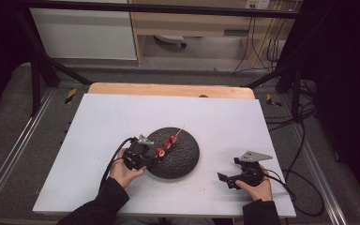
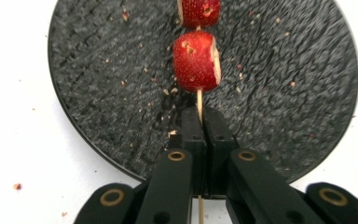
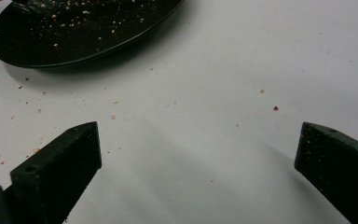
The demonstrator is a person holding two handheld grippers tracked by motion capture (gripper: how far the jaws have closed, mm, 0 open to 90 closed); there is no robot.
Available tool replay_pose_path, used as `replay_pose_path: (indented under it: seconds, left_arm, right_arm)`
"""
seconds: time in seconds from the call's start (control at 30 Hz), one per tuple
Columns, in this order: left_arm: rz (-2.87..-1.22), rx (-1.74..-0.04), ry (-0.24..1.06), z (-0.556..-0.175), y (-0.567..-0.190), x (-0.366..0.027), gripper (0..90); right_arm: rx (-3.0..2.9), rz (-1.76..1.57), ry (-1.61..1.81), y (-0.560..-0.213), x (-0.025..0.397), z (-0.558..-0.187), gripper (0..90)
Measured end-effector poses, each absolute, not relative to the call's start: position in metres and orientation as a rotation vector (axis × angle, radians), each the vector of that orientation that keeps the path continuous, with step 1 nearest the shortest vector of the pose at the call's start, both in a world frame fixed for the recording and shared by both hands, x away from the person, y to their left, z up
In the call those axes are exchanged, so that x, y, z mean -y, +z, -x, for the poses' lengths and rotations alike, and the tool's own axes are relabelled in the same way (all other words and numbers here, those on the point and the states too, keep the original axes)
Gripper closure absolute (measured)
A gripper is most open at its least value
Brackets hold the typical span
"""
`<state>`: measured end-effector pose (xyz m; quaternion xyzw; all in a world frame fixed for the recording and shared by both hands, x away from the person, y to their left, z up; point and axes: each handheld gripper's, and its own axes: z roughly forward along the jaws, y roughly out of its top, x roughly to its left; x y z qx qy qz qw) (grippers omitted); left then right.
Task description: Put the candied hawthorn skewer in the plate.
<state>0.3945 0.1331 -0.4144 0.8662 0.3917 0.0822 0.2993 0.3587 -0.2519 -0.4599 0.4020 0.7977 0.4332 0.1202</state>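
A thin wooden skewer [image 2: 199, 101] carries red strawberry pieces [image 2: 196, 61] over a round black plate [image 2: 98, 79]. In the high view three red pieces [image 1: 167, 145] line up on the stick above the plate [image 1: 183, 159], its bare tip pointing up and right. My left gripper [image 1: 146, 155] sits at the plate's left edge, its jaws [image 2: 204, 122] shut on the skewer's lower end. My right gripper [image 1: 225, 180] rests on the white table to the right of the plate, jaws wide apart around bare table [image 3: 196, 154].
The plate [image 3: 74, 32] and the white table surface [image 1: 112, 122] are speckled with red and tan crumbs. The table's wooden far edge [image 1: 168, 89] lies beyond. Cables trail from both grippers toward the near edge; metal frame legs stand at the sides.
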Motion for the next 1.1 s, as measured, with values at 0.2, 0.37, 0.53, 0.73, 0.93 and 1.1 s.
replay_pose_path:
  seconds: [0.2, 0.37, 0.53, 0.73, 0.93, 1.1]
  left_arm:
    - [-2.320, -1.061, 0.204, -0.397, -0.419, -0.129, 88.5]
    - [-2.319, -1.071, 0.202, -0.400, -0.421, -0.127, 88.4]
    - [-2.317, -1.068, 0.207, -0.400, -0.422, -0.126, 88.3]
    - [-2.322, -1.050, 0.220, -0.399, -0.421, -0.128, 83.2]
    - [-2.262, -1.009, 0.268, -0.394, -0.412, -0.139, 64.4]
    - [-2.231, -0.953, 0.287, -0.389, -0.407, -0.155, 45.3]
  right_arm:
    - [-2.331, -1.181, 1.276, -0.460, 0.253, -0.359, 1.2]
    - [-2.332, -1.182, 1.277, -0.460, 0.253, -0.359, 1.2]
    - [-2.331, -1.182, 1.279, -0.460, 0.253, -0.359, 1.2]
    - [-2.327, -1.178, 1.278, -0.460, 0.253, -0.359, 1.2]
    - [-2.323, -1.185, 1.278, -0.460, 0.253, -0.359, 1.1]
    - [-2.321, -1.191, 1.277, -0.460, 0.253, -0.358, 0.8]
